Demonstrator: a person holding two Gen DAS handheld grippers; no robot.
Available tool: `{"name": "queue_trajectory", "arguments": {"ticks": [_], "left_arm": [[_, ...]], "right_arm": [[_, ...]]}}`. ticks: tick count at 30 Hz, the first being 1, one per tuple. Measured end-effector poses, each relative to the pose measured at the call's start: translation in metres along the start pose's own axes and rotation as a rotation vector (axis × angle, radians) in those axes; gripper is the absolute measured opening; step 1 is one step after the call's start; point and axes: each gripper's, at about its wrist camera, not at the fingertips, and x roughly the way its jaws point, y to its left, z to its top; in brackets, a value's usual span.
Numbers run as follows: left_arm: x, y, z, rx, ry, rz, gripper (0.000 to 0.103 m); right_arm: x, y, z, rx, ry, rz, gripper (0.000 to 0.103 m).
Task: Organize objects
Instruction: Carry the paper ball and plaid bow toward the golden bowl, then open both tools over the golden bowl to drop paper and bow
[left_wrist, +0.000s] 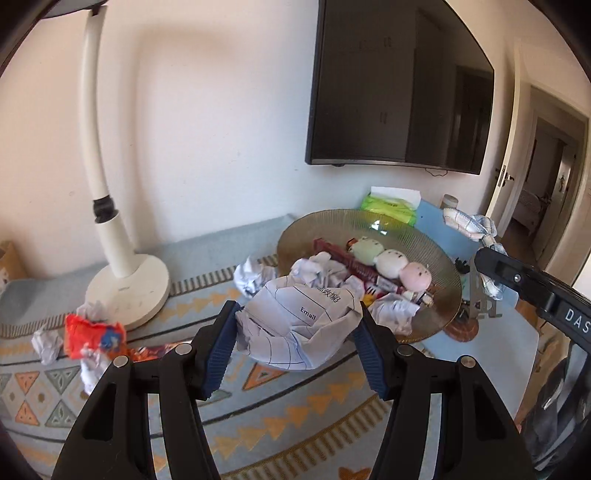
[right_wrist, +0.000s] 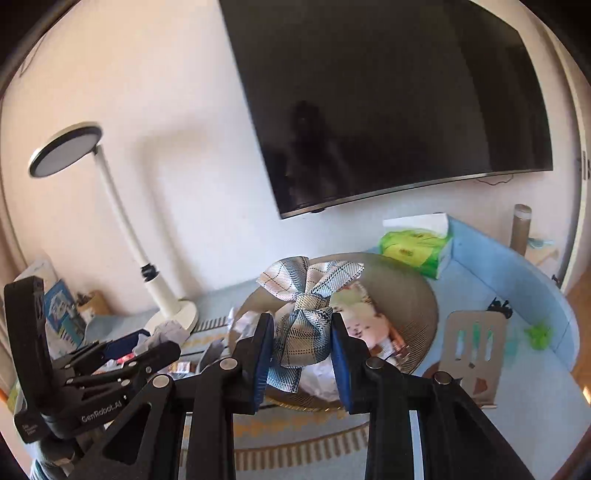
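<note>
My left gripper (left_wrist: 297, 332) is shut on a large crumpled paper ball (left_wrist: 299, 325) printed with lines and the word "Email", held above the patterned mat in front of the ribbed glass bowl (left_wrist: 436, 251). In the bowl lie plush dumplings (left_wrist: 388, 262), more crumpled paper and small packets. My right gripper (right_wrist: 302, 343) is shut on a plaid fabric bow (right_wrist: 306, 310), lifted over the same bowl (right_wrist: 413, 291). The bow (left_wrist: 469, 225) and the right gripper's body also show at the right edge of the left wrist view. The left gripper's body appears at the lower left of the right wrist view.
A white desk lamp (left_wrist: 122, 273) stands at the left on the patterned mat (left_wrist: 258, 413). Crumpled paper bits and a red snack wrapper (left_wrist: 92, 332) lie near its base. A green tissue pack (right_wrist: 417, 247), a metal spatula (right_wrist: 474, 347) and a wall-mounted TV (right_wrist: 388, 103) are at the right and back.
</note>
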Motion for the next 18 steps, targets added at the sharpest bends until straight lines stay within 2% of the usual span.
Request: {"name": "queue_trajectory", "arguments": {"ticks": [5,6,7,8,10,13,17,18], "left_arm": [[0.048,-0.033,0.022,-0.006,0.002,-0.063,0.059],[0.057,-0.037,0.024,-0.011,-0.003,-0.066,0.064],[0.064,-0.04,0.026,-0.021,-0.007,-0.066,0.07],[0.07,-0.042,0.027,-0.029,-0.011,-0.064,0.082],[0.075,-0.042,0.028,-0.035,-0.005,-0.069,0.085],[0.069,-0.029,0.023,-0.053,0.015,-0.067,0.085],[0.042,0.002,0.011,-0.102,-0.001,-0.016,0.085],[0.032,0.011,0.007,-0.114,-0.009,0.015,0.085]], "right_arm": [[0.042,-0.026,0.025,0.037,0.043,-0.055,0.03],[0.051,-0.029,0.029,0.039,0.059,-0.079,0.036],[0.058,-0.034,0.031,0.042,0.089,-0.097,0.048],[0.064,-0.037,0.032,0.045,0.112,-0.088,0.052],[0.063,-0.042,0.027,0.049,0.119,-0.063,0.053],[0.054,-0.044,0.019,0.049,0.113,-0.052,0.053],[0.042,-0.032,0.007,0.071,0.138,0.009,0.055],[0.037,-0.025,0.003,0.073,0.143,0.03,0.06]]}}
